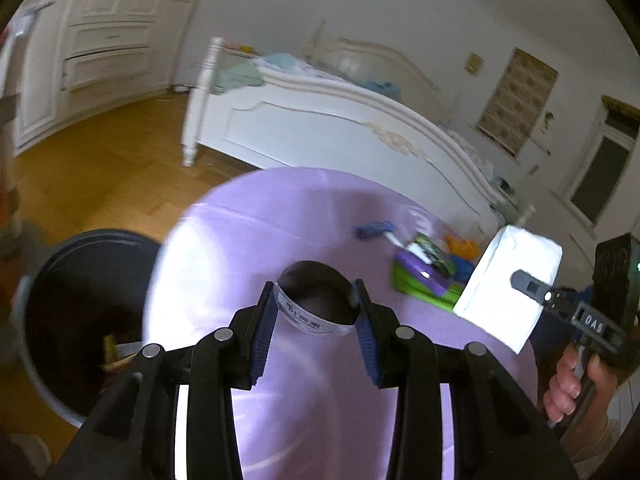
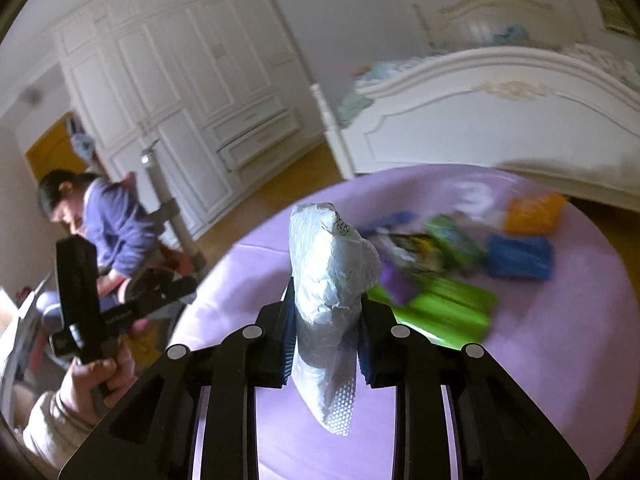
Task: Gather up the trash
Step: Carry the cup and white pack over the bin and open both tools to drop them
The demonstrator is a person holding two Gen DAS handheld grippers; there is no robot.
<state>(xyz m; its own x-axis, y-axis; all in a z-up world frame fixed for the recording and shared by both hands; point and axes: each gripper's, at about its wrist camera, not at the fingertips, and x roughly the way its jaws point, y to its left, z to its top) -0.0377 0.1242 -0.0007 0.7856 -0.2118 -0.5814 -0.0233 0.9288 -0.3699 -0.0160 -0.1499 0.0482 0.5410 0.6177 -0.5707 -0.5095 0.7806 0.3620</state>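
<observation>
you hold a paper cup (image 1: 316,300) in the left hand-held gripper (image 1: 316,316), a white packet (image 2: 332,280) clamped in the right hand-held gripper (image 2: 325,332); next, carry both over the black bin (image 1: 76,320).

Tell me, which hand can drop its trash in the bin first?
Probably the left. Its gripper holds a cup near the dark bin; the right gripper, with white packet, is farther away.

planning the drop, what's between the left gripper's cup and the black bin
Nothing: in the left wrist view only the bare purple tablecloth up to the table's edge separates the cup in the left gripper from the black bin beside the table.
</observation>
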